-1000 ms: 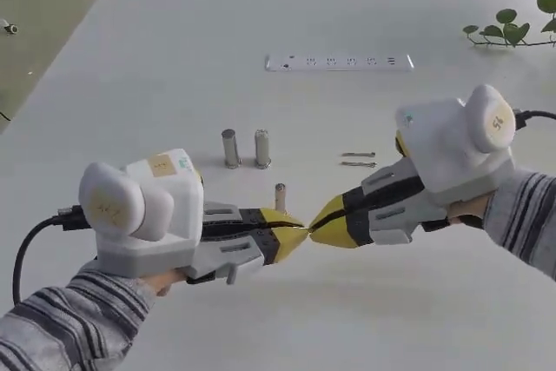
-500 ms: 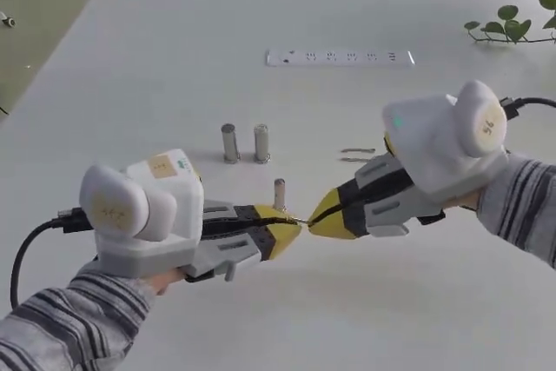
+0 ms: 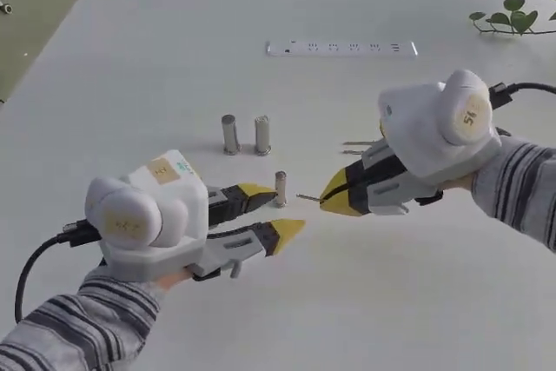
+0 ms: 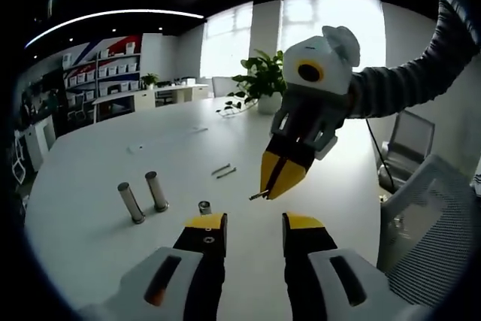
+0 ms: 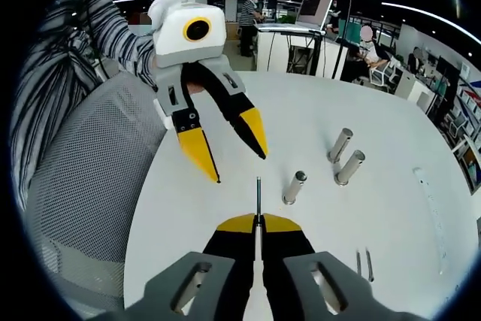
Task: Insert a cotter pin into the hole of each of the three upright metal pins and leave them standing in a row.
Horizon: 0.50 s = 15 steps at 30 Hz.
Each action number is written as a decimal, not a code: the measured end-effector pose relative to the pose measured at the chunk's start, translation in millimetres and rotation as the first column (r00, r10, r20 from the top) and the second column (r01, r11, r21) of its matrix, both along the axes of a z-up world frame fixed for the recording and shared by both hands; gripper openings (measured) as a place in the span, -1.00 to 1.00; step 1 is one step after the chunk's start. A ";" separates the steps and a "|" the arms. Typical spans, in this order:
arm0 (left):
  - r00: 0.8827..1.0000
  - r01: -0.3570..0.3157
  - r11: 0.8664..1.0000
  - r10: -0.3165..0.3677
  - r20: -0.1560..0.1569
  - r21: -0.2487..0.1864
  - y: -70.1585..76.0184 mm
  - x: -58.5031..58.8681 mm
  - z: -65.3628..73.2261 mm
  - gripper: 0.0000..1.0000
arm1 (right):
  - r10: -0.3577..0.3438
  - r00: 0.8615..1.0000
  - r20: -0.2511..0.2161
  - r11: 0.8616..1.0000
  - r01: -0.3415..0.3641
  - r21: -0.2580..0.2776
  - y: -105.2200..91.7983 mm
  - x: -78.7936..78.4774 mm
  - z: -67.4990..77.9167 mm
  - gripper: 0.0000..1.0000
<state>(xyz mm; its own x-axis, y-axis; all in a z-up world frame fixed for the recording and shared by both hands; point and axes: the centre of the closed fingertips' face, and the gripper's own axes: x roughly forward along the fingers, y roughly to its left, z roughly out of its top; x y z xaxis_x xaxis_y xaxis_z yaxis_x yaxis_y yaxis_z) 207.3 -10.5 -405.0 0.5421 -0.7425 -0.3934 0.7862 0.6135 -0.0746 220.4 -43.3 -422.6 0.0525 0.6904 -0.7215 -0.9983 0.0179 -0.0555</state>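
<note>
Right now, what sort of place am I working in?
Most likely an open-plan office or showroom: a large white table with a power strip, a mesh office chair beside it, shelves along the far wall and a potted plant by the windows.

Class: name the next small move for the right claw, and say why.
Probably ease the right claw toward the nearest metal pin, lining the cotter pin up with its hole: the claw is shut on the cotter pin, whose tip points at that pin but lies short of it.

Shiny metal pins on a smooth matt white table
</note>
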 end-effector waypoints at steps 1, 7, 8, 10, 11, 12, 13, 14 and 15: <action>1.000 -0.020 1.000 0.020 0.005 0.003 1.3 2.3 -1.0 -0.45 | -0.005 1.000 0.003 1.000 0.005 -0.006 -0.1 1.4 -0.7 -1.00; 0.992 -0.126 0.992 0.125 0.020 0.028 7.4 19.2 -9.4 -0.45 | -0.012 1.000 0.002 1.000 0.012 -0.024 1.6 11.6 -5.7 -1.00; 0.989 -0.145 0.989 0.145 0.006 0.029 7.5 22.6 -12.4 -0.46 | -0.011 1.000 0.007 0.999 0.011 -0.032 1.4 13.4 -7.0 -1.00; 0.987 -0.161 0.986 0.160 0.014 0.052 7.3 27.5 -16.9 -0.49 | -0.010 1.000 0.010 0.999 0.011 -0.048 1.0 20.8 -12.1 -1.00; 0.985 -0.171 0.983 0.170 0.017 0.064 7.9 29.4 -18.9 -0.50 | -0.012 1.000 0.011 0.999 0.012 -0.052 1.1 22.7 -13.5 -1.00; 0.984 -0.180 0.982 0.180 0.007 0.057 6.6 31.8 -21.0 -0.51 | -0.012 1.000 0.011 0.998 0.012 -0.056 1.4 24.7 -14.7 -1.00; 0.982 -0.187 0.981 0.187 0.005 0.055 6.4 33.4 -22.0 -0.51 | -0.011 1.000 0.011 0.998 0.012 -0.060 1.9 23.9 -14.3 -1.00; 0.974 -0.225 0.973 0.226 -0.004 0.054 8.5 38.2 -24.2 -0.52 | -0.012 1.000 0.014 0.998 0.013 -0.063 2.2 26.2 -15.7 -1.00; 0.969 -0.246 0.967 0.247 -0.002 0.057 9.5 41.8 -24.8 -0.53 | -0.012 1.000 0.014 0.998 0.013 -0.064 2.1 29.1 -18.0 -1.00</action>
<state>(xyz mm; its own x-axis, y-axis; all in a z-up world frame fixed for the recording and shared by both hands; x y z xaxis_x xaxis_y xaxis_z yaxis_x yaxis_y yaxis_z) 249.1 -1.0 -429.8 0.7021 -0.5628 -0.4362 0.6095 0.7918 -0.0405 249.5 -41.2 -440.6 0.0712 0.6422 -0.7632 -0.9971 0.0264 -0.0709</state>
